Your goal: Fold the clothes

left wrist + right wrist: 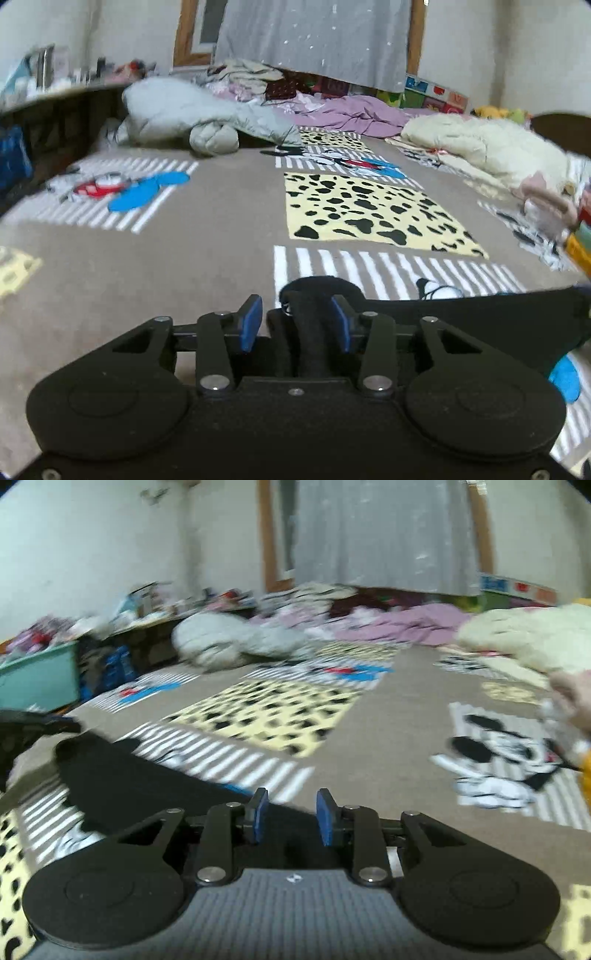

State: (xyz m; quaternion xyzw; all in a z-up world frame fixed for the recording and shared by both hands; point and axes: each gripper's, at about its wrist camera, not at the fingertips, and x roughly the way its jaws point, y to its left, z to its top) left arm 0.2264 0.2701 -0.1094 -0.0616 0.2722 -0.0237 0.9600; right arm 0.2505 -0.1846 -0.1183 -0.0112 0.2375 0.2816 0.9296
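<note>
A black garment point(480, 317) lies on the patterned bed cover point(184, 266) and stretches to the right. My left gripper point(295, 321) is open, its blue pads apart, with a bunched fold of the garment standing between them. In the right wrist view the same black garment point(147, 782) runs from the left down under my right gripper point(290, 812). The right gripper is open, its blue pads apart, nothing pinched between them. The left gripper's black body point(22, 731) shows at that view's left edge. The right view is motion-blurred.
A grey padded jacket point(192, 114), purple bedding point(347, 114) and a cream fluffy blanket point(491, 144) lie at the far side. More clothes point(554, 206) pile at the right. A cluttered shelf point(48, 81) and a teal bin point(37, 679) stand at the left.
</note>
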